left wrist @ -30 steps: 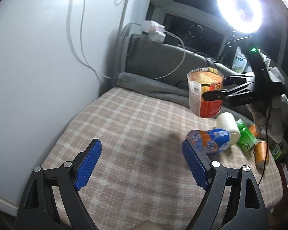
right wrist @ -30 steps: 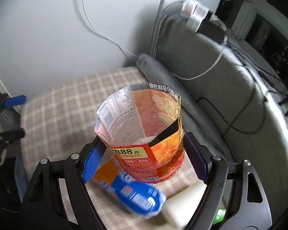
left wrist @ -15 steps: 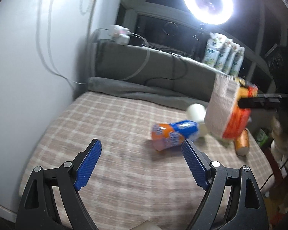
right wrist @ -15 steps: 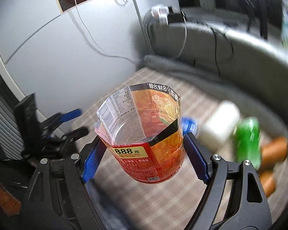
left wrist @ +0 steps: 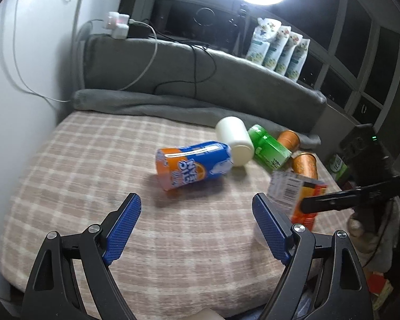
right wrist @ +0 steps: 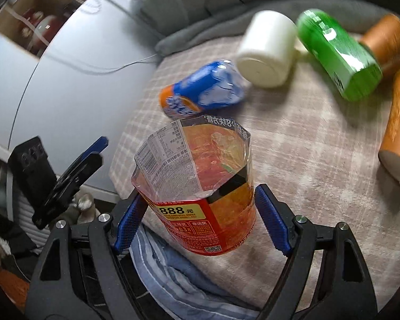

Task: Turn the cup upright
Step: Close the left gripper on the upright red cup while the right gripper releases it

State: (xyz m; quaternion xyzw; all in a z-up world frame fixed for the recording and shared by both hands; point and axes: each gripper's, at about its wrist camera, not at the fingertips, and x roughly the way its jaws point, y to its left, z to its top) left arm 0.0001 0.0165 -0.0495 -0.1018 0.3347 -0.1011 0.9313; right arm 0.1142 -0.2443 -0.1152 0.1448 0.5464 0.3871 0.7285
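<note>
My right gripper (right wrist: pixel 200 222) is shut on a clear cup with a red-orange label (right wrist: pixel 200 186), mouth up, held near the front edge of the checked table (right wrist: pixel 293 146). In the left wrist view the cup (left wrist: pixel 296 194) hangs at the right, close above the table (left wrist: pixel 93 160), gripped by the right gripper (left wrist: pixel 333 200). My left gripper (left wrist: pixel 197 226) is open and empty over the table's front part. A blue-orange cup (left wrist: pixel 192 165) lies on its side ahead of it; it also shows in the right wrist view (right wrist: pixel 200 90).
A white cup (left wrist: pixel 236 140), a green cup (left wrist: pixel 269 146) and two orange cups (left wrist: pixel 305 164) lie on their sides at the back right. A grey cushion (left wrist: pixel 200 80) with cables runs along the back. A white wall (left wrist: pixel 18 66) stands at the left.
My right gripper has carried the red-orange cup down and towards the table's front right edge. My left gripper stays open; its view has swung right.
</note>
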